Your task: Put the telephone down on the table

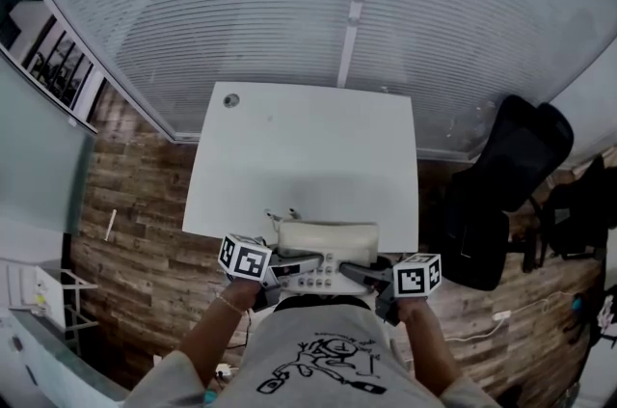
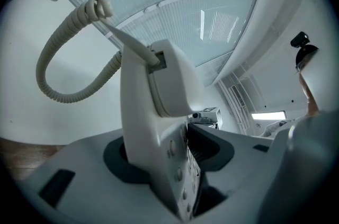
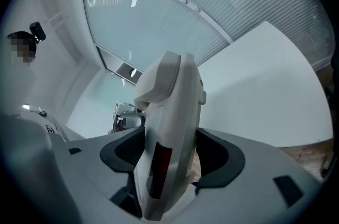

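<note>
A cream desk telephone [image 1: 322, 254] with a handset on top and a button panel facing me hangs over the near edge of the white table [image 1: 308, 146]. My left gripper [image 1: 292, 262] is shut on its left end and my right gripper [image 1: 359, 273] on its right end. In the left gripper view the telephone [image 2: 159, 112] stands between the dark pads of the left gripper [image 2: 168, 158], and its coiled cord [image 2: 55, 59] loops out to the left. In the right gripper view the telephone's end [image 3: 169, 112] fills the gap of the right gripper [image 3: 170, 157], with the table [image 3: 265, 90] beyond.
A small round grommet [image 1: 230, 100] sits in the table's far left corner. A black office chair [image 1: 506, 194] stands to the right of the table. Slatted blinds [image 1: 289, 1] run behind it. Wood-look flooring [image 1: 135, 204] lies to the left.
</note>
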A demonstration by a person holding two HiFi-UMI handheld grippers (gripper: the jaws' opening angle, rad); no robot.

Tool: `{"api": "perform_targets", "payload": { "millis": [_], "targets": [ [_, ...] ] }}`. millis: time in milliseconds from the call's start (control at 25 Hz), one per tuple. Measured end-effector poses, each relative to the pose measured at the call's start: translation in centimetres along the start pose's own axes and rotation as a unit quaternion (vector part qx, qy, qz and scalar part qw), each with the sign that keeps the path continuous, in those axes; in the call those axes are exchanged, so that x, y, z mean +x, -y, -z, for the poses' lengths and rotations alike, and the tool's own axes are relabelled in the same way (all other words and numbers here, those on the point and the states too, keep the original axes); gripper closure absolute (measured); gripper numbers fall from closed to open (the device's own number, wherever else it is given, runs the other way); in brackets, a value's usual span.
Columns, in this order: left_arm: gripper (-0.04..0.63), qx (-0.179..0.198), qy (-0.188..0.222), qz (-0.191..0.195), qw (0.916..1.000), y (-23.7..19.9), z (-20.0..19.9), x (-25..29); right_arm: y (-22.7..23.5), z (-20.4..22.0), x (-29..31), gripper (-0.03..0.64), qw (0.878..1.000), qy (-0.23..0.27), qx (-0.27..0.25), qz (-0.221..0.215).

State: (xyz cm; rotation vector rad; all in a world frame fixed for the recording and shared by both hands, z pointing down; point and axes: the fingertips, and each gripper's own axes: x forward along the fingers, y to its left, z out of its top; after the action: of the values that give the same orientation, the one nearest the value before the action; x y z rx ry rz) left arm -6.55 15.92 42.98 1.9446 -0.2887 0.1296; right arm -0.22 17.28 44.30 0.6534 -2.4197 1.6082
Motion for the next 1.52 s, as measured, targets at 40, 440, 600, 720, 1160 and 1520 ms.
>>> {"api": "perform_targets", "payload": {
  "millis": [40,440,600,720,1160,1520],
  "targets": [
    [0.379,-0.001,0.000,-0.001,1.0000,-0.1,0.0,-0.1,0.0,0.0,0.2,0.301,1.000,-0.001,0.001,-0.001],
    [0.379,-0.011,0.002,-0.002,0.9999,-1.0,-0.8,-0.8,0.2,-0.5,1.3,0.301,1.000,-0.008,0.006,-0.005],
    [0.379,-0.009,0.002,-0.002,1.0000,-1.0,-1.3,-0.1,0.7,-1.1,1.0,0.301,1.000,-0.007,0.005,-0.004],
    [0.379,-0.011,0.005,0.000,0.9999,-1.0,-1.9,0.3,0.9,-1.9,0.7,0.301,1.000,-0.004,0.004,-0.002],
    [0.379,-0.011,0.002,-0.006,0.9999,-1.9,-4.9,3.3,3.7,-5.1,-0.4,0.301,1.000,-0.006,0.006,-0.006],
    [0.379,-0.013,0.003,-0.007,0.9999,-2.4,-8.6,6.4,5.9,-9.2,-1.9,0.301,1.000,-0.006,0.008,-0.008]
  ]
}}
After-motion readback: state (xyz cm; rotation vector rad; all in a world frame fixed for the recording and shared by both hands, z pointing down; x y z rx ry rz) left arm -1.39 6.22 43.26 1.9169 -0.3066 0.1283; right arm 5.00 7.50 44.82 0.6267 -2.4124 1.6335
